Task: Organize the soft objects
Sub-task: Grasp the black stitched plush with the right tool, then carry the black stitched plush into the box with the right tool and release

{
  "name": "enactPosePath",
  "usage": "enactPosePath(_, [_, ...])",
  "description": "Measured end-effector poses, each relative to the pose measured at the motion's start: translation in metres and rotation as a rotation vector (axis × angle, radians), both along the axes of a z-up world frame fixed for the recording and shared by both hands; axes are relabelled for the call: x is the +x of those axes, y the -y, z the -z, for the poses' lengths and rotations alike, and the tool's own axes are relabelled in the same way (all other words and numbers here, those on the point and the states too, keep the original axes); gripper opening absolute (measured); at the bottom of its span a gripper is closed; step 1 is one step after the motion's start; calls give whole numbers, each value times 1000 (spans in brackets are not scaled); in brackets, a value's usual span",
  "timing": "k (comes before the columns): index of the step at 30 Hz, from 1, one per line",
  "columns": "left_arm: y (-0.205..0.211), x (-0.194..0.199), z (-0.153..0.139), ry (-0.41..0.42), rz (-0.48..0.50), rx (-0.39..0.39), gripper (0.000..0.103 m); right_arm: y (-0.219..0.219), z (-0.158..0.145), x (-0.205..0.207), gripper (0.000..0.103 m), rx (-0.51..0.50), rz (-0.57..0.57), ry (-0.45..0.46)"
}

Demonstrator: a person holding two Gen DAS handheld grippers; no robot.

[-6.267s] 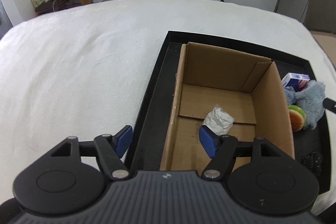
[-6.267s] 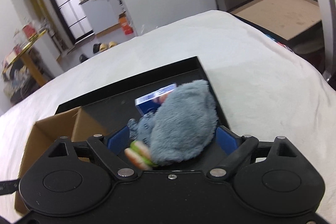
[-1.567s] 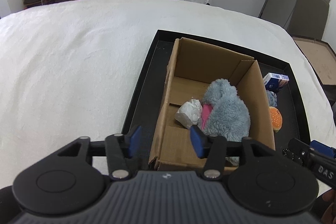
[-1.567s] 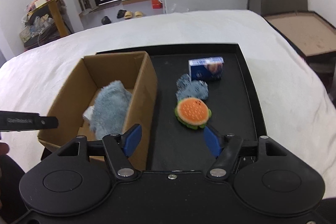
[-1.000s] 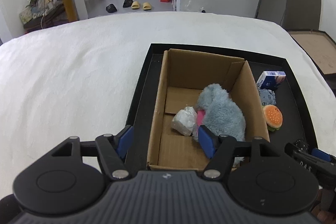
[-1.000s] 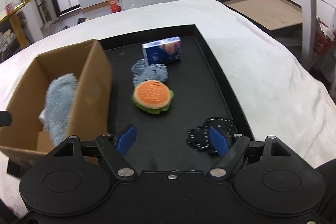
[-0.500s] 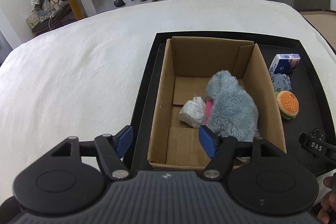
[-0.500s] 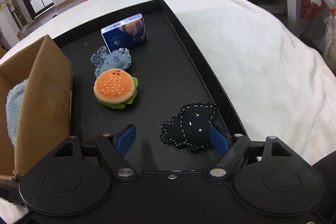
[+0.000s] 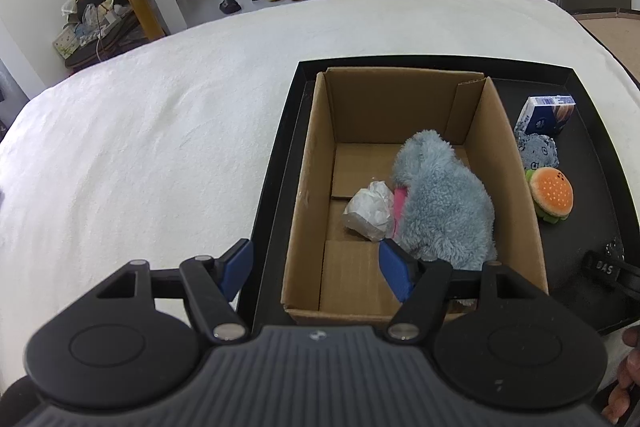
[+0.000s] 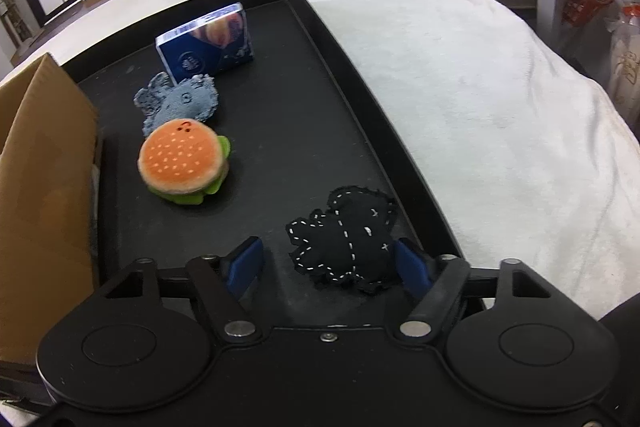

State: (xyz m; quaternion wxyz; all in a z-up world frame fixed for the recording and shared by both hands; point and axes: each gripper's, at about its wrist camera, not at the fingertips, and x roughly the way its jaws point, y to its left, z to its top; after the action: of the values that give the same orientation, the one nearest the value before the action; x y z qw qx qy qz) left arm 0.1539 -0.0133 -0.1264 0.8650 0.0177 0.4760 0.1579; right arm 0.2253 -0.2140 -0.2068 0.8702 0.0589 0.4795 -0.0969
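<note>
The right gripper (image 10: 328, 265), jaws spread, straddles the black stitched toy (image 10: 346, 247) at the tray's (image 10: 356, 87) near right. The left gripper (image 9: 318, 269), jaws spread, hovers over the cardboard box's (image 9: 308, 187) near left corner, the grey plush (image 9: 444, 203) inside.

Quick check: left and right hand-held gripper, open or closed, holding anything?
Left hand-held gripper: open, empty, above the near end of the cardboard box.
Right hand-held gripper: open, fingers either side of the black stitched plush, not yet closed on it.
</note>
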Motion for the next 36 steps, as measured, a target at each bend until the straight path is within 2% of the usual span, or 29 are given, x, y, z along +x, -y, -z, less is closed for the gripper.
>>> enactPosePath(4, [-8,1,1,-10,-44,-22,68,5,-2,-3,32,-15,37,12])
enactPosePath(8, [-6,-4,-2,6,-30,-17,68,8,-5,-6,20,15,25,25])
enactPosePath(18, [-8,-10,-8,41,-33,-31,68,5,-24,-18,15,55,-26,106])
enactPosePath(24, [-14,-12,-11,64,-39,-63,68,0,-40,-26,15,44,-81,176])
enactPosePath(30, [-19,-13,-11,74,-37,-102,68,-3,-52,-29,15,50,-113,207])
enactPosePath(36, [-23,-17,-14,105,-31,-139,68,-18,-67,-34,15,38,-193,247])
